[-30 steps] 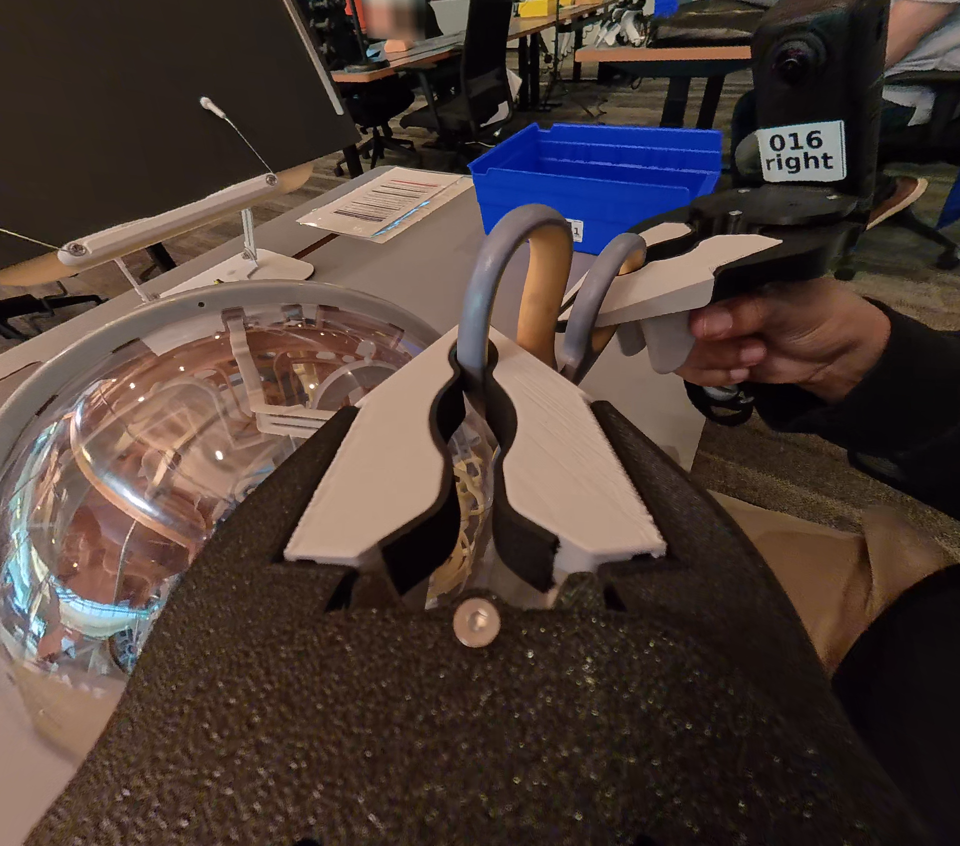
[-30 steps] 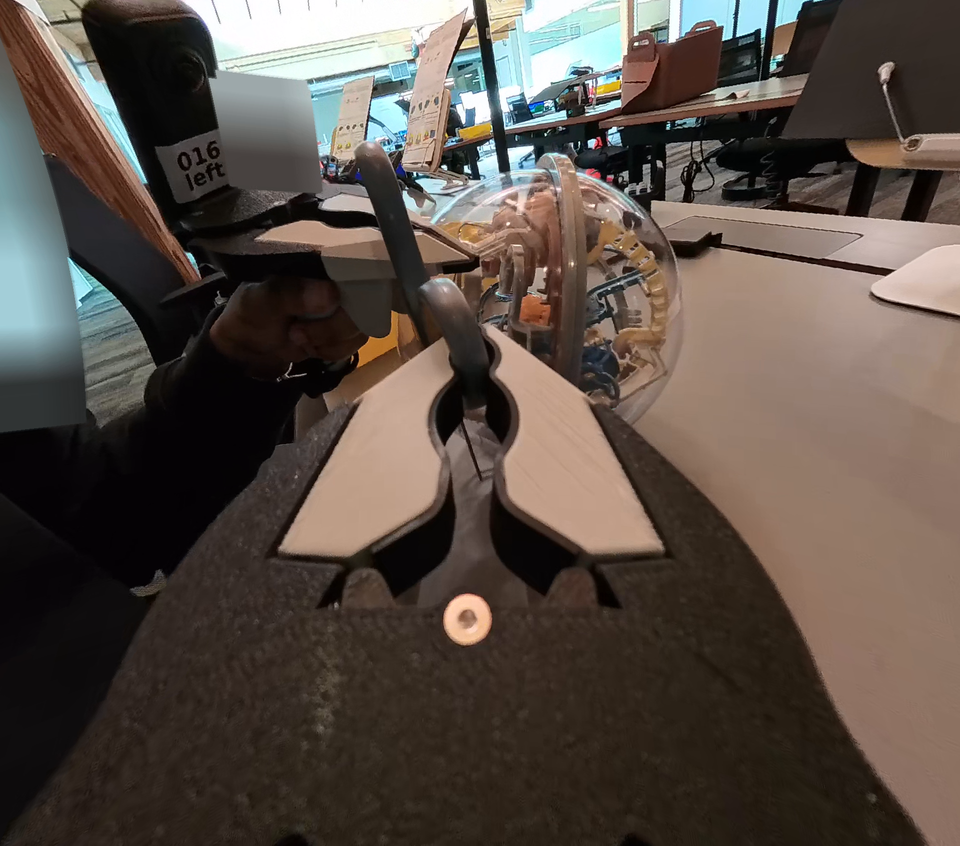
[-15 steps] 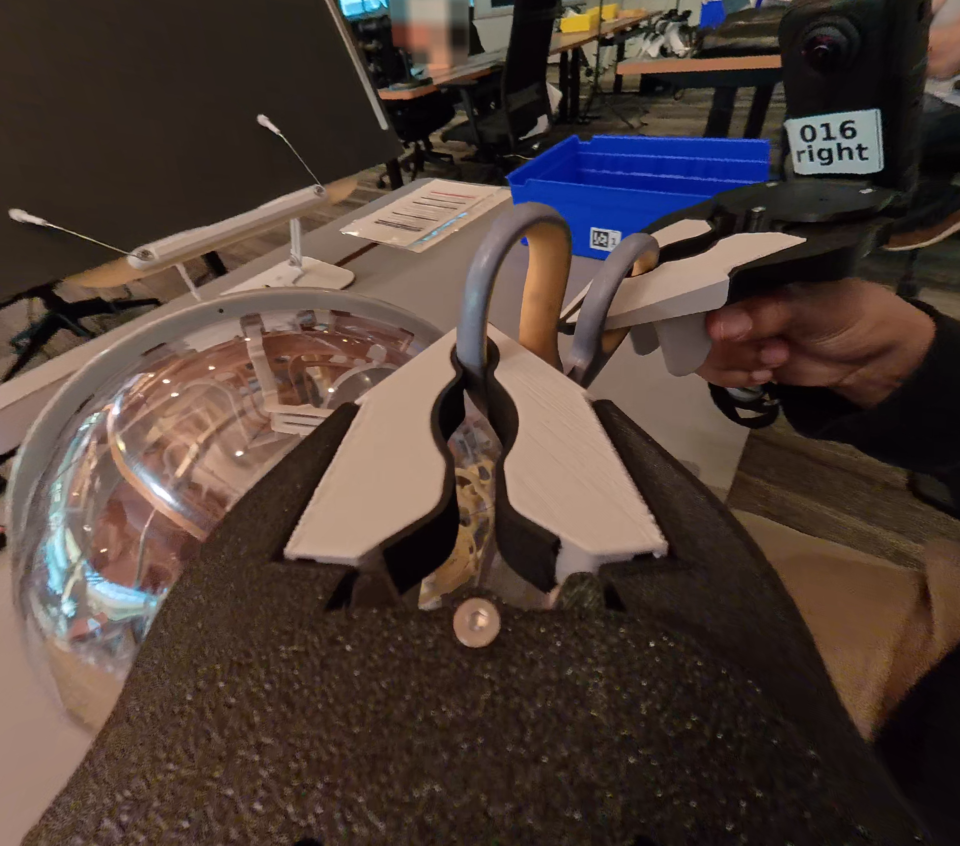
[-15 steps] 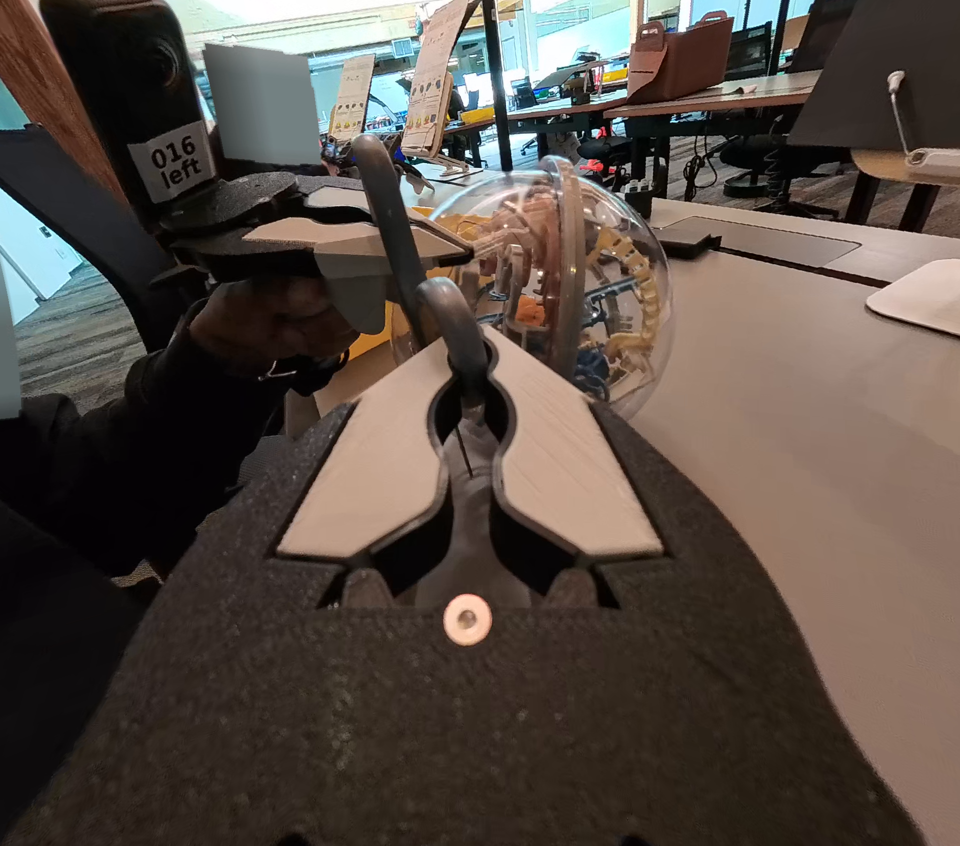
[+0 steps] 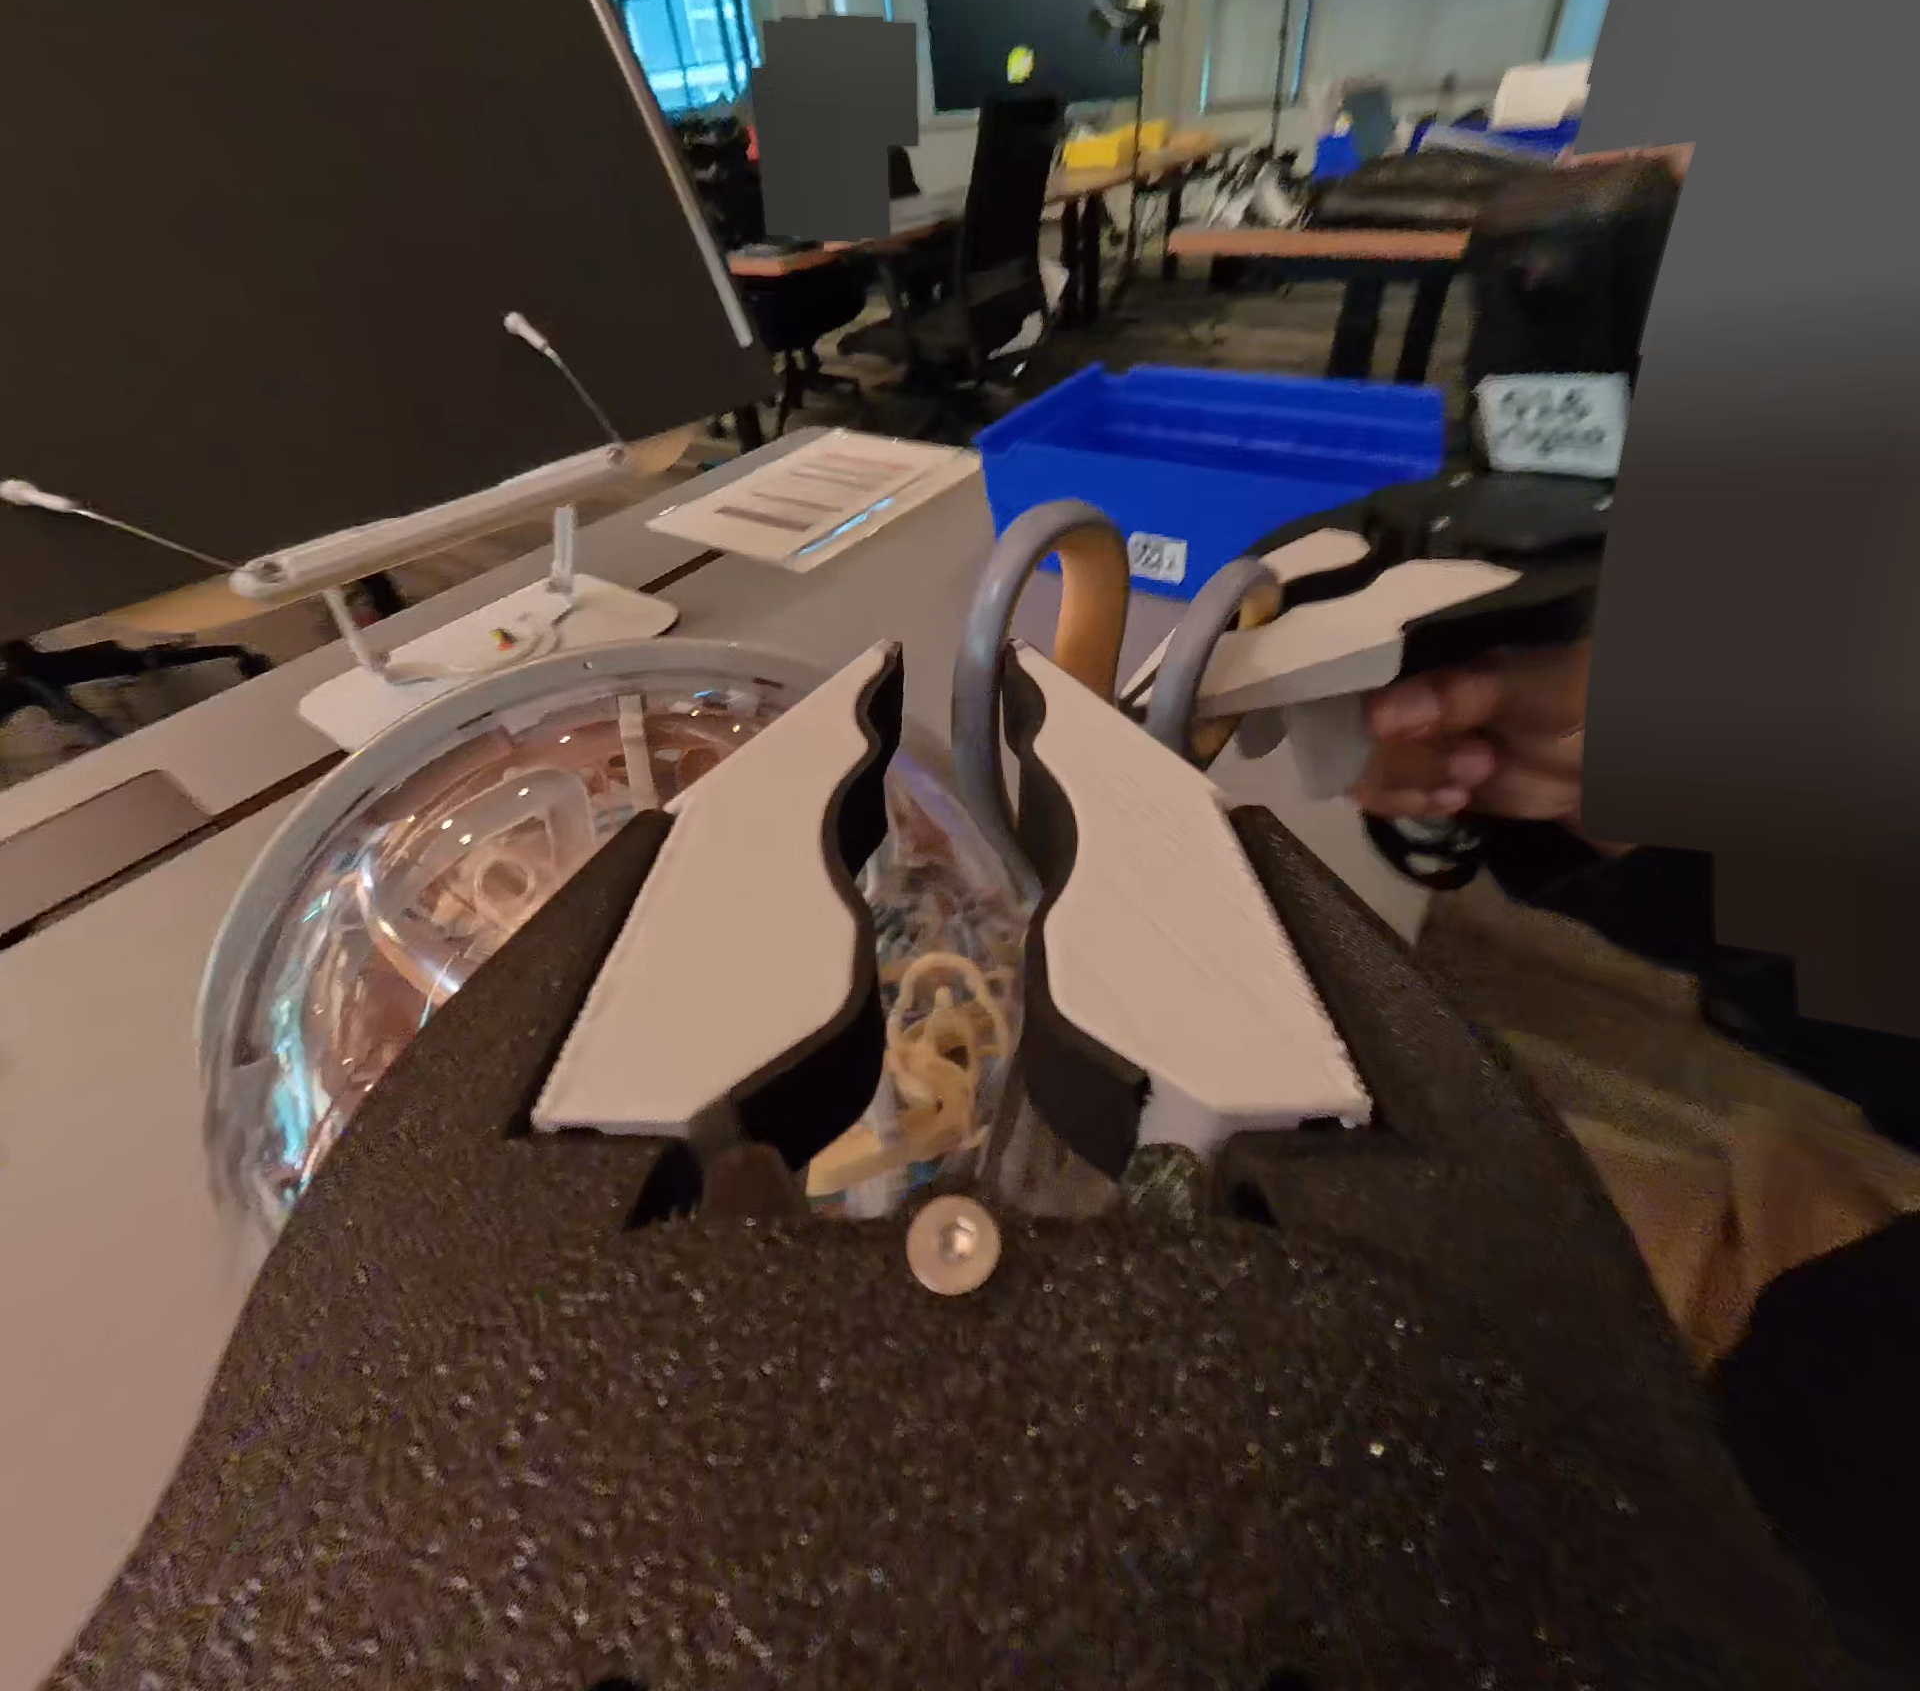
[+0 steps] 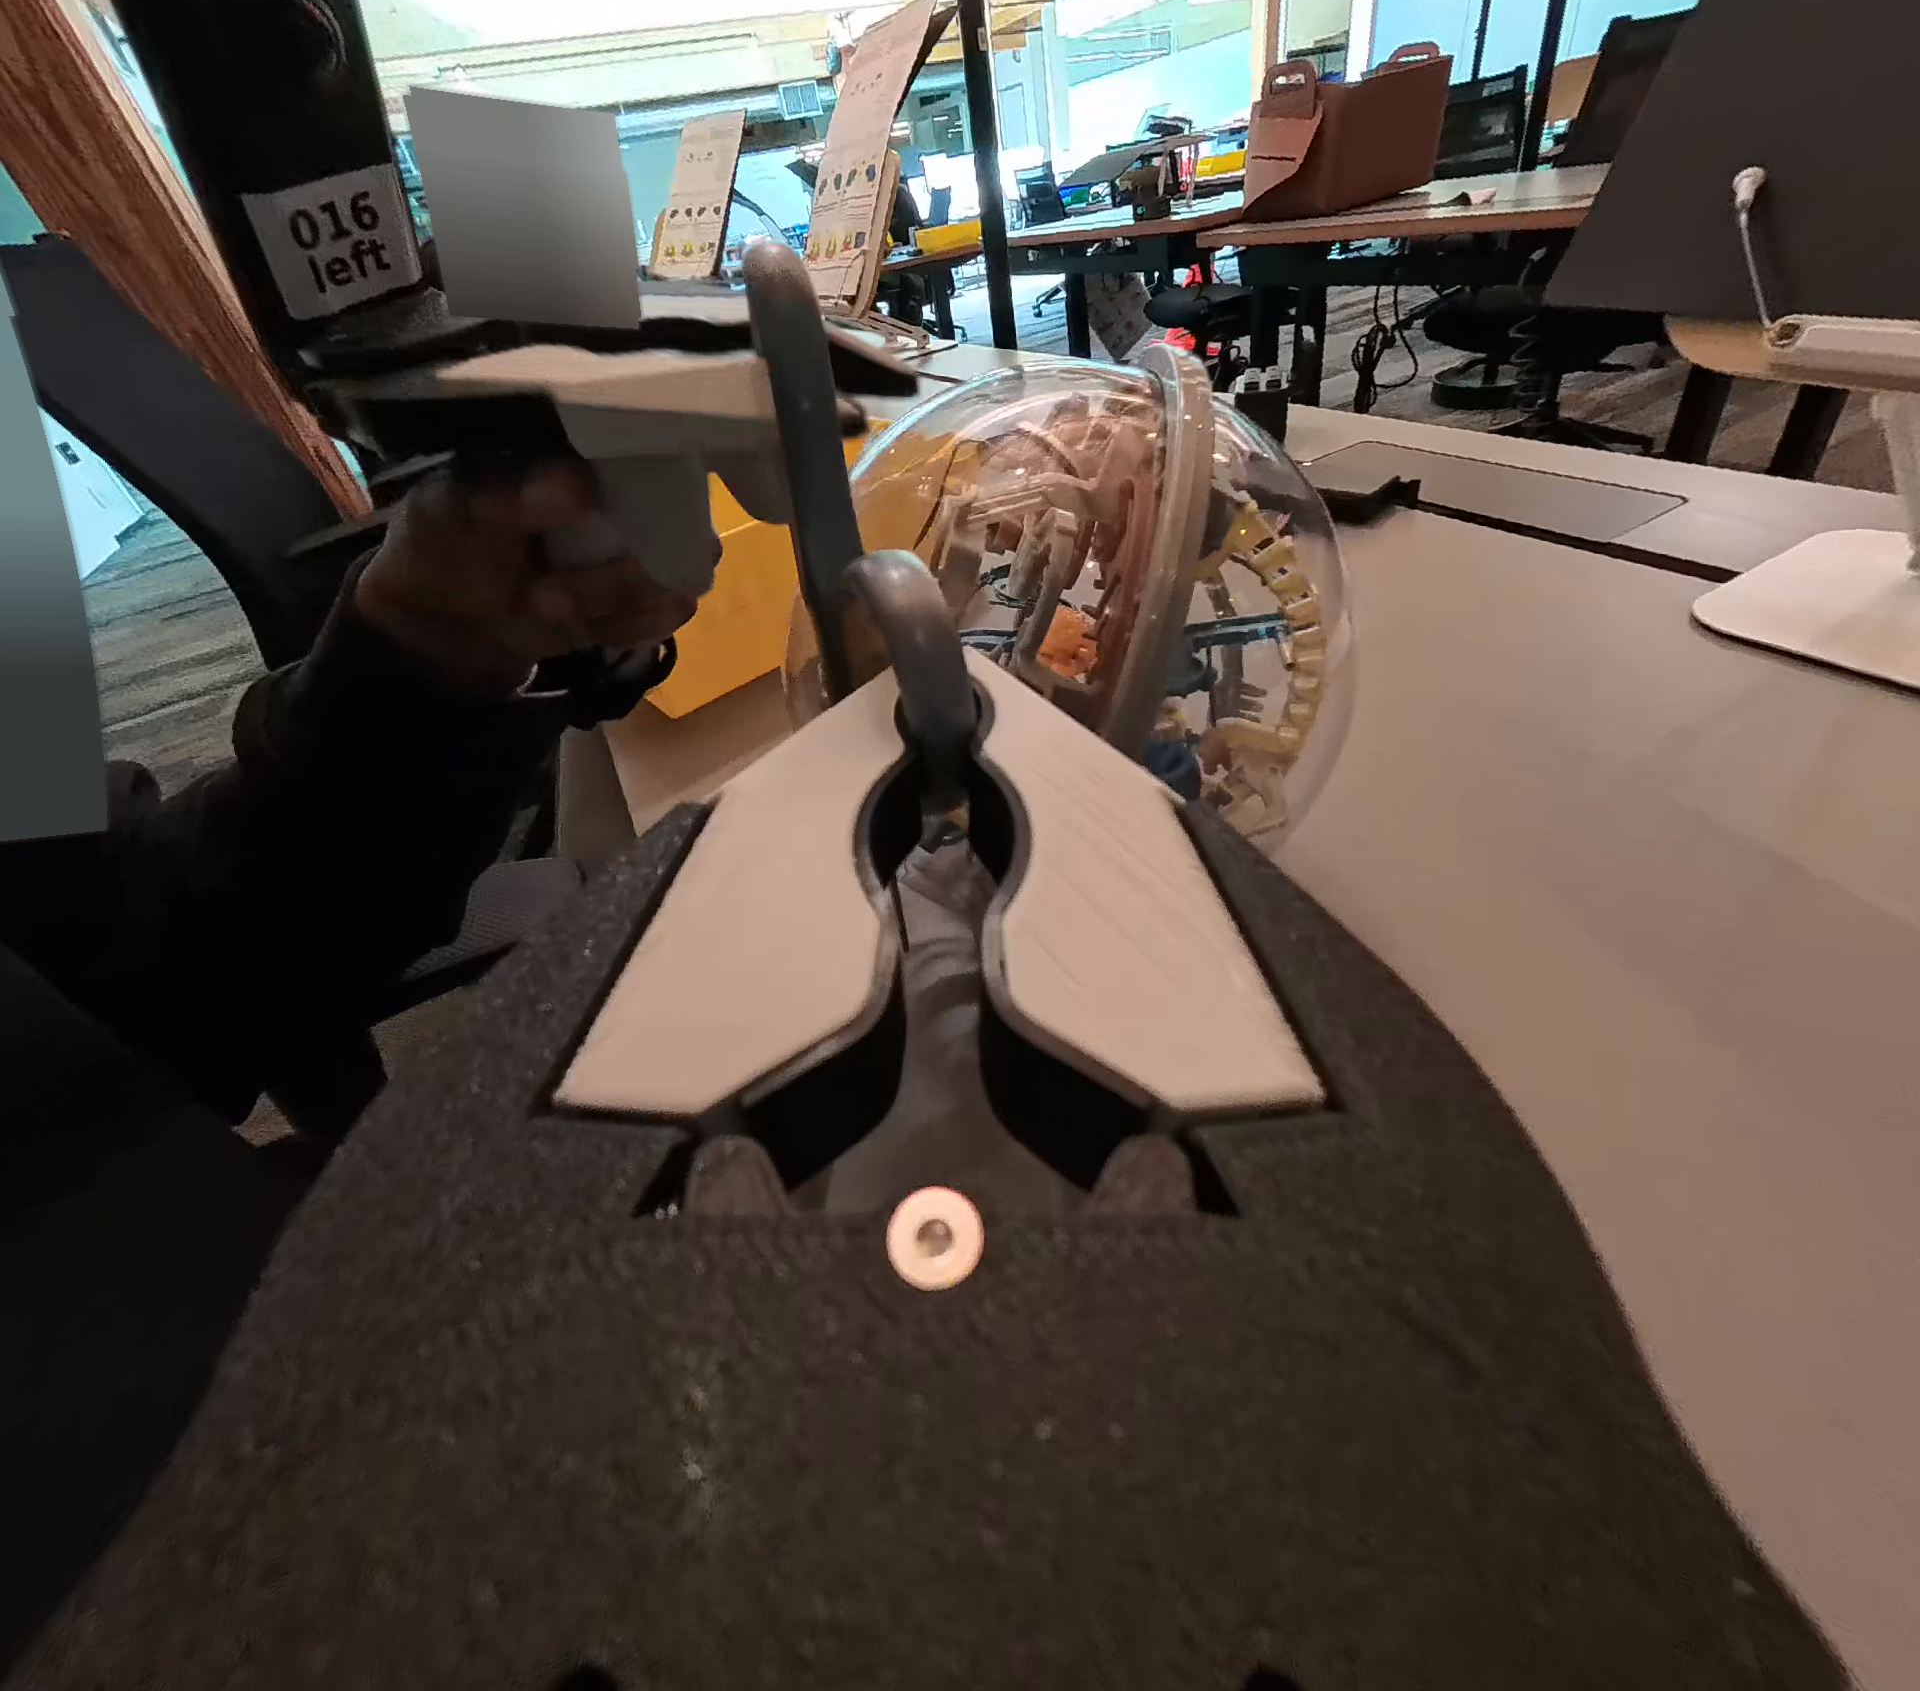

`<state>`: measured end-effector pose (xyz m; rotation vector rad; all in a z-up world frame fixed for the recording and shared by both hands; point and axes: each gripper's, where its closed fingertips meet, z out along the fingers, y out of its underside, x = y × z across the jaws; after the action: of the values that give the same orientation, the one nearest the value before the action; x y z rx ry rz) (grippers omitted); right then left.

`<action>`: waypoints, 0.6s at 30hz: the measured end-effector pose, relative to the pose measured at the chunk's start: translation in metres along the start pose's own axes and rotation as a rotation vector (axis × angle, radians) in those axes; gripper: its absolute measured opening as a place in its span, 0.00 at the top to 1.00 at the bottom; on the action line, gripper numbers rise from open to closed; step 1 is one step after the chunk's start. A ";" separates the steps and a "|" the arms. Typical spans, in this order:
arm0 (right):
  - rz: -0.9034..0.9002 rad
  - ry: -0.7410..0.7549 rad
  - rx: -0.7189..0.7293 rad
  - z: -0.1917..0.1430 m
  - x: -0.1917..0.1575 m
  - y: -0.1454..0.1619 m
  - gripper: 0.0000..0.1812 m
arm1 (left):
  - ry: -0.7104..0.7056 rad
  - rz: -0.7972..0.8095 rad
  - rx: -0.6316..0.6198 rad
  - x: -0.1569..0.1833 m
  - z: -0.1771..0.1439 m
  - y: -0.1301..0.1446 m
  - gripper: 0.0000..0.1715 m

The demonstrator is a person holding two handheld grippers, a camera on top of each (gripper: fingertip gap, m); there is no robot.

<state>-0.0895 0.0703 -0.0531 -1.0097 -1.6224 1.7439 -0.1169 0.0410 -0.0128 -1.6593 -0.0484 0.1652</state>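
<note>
Left tongs (image 5: 951, 706) parted round scissors (image 5: 1049, 602), right tongs (image 6: 940, 706) clamping them (seemingly), maze ball (image 6: 1122, 581) beside.

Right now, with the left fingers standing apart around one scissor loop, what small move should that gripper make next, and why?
Probably draw the left gripper back off the scissors. Its fingers stand apart, so one handle loop sits loose between them, while the right gripper is shut on the other loop and appears to carry them. Mind the clear ball close by.
</note>
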 end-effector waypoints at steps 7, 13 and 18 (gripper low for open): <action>-0.079 0.024 -0.021 -0.001 -0.009 -0.003 1.00 | -0.129 0.142 -0.053 0.002 0.012 0.011 1.00; -0.119 0.146 -0.021 0.005 -0.018 -0.010 1.00 | -0.233 0.109 -0.060 -0.009 0.008 0.008 1.00; -0.083 0.167 -0.010 0.006 -0.017 -0.010 1.00 | -0.273 0.103 -0.079 -0.012 0.008 0.013 1.00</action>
<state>-0.0857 0.0540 -0.0407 -1.0483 -1.5472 1.5552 -0.1303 0.0464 -0.0256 -1.7091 -0.1781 0.4726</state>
